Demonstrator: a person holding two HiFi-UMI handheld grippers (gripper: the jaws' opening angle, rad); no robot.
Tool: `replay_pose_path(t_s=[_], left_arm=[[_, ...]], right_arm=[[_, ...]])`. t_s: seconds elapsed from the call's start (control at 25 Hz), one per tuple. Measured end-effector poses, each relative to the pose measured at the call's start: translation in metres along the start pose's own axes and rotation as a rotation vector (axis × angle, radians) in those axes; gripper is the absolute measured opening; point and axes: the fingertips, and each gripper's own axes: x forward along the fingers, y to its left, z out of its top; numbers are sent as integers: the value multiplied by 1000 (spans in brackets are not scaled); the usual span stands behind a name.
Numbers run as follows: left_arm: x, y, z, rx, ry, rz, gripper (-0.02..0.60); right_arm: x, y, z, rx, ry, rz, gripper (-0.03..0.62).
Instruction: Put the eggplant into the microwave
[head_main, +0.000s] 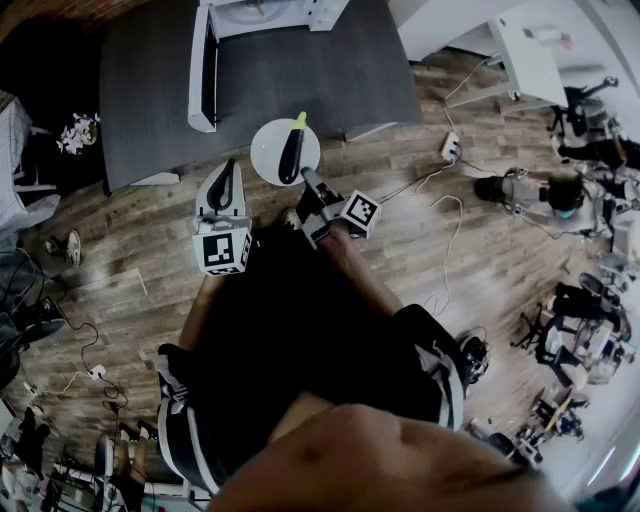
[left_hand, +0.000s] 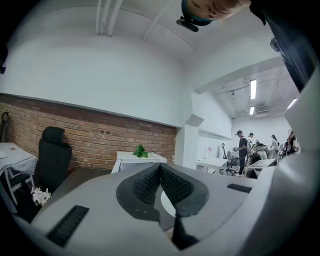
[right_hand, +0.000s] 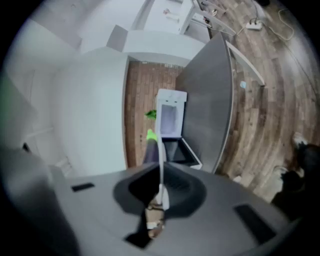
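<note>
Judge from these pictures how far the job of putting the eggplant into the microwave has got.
Done: the white microwave stands with its door open, and the dark purple eggplant lies on a round white plate. In hand: the right tongs pinch the plate's rim, short of the microwave; the left tongs are shut and empty. Left: carrying plate and eggplant inside.

A dark grey table (head_main: 320, 70) is filling the upper middle of the head view, carrying a white microwave (head_main: 265, 15) with its door (head_main: 202, 70) hanging open. Wooden floor (head_main: 420, 250) is spreading below, with a power strip (head_main: 451, 148) and loose cables (head_main: 455, 215) lying upper right.
</note>
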Motion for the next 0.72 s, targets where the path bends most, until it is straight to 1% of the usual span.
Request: replay_pose_path(t_s=[0.24, 0.6, 0.72], left_arm=[[1, -1, 2, 9, -3, -2, 35], [0, -4, 1, -10, 0, 5, 35], [-1, -7, 1, 0, -3, 4, 35]], right_arm=[[0, 2, 0, -2, 1, 8, 40], [-2, 5, 1, 2, 7, 23, 40], [-3, 4, 2, 4, 7, 22, 40]])
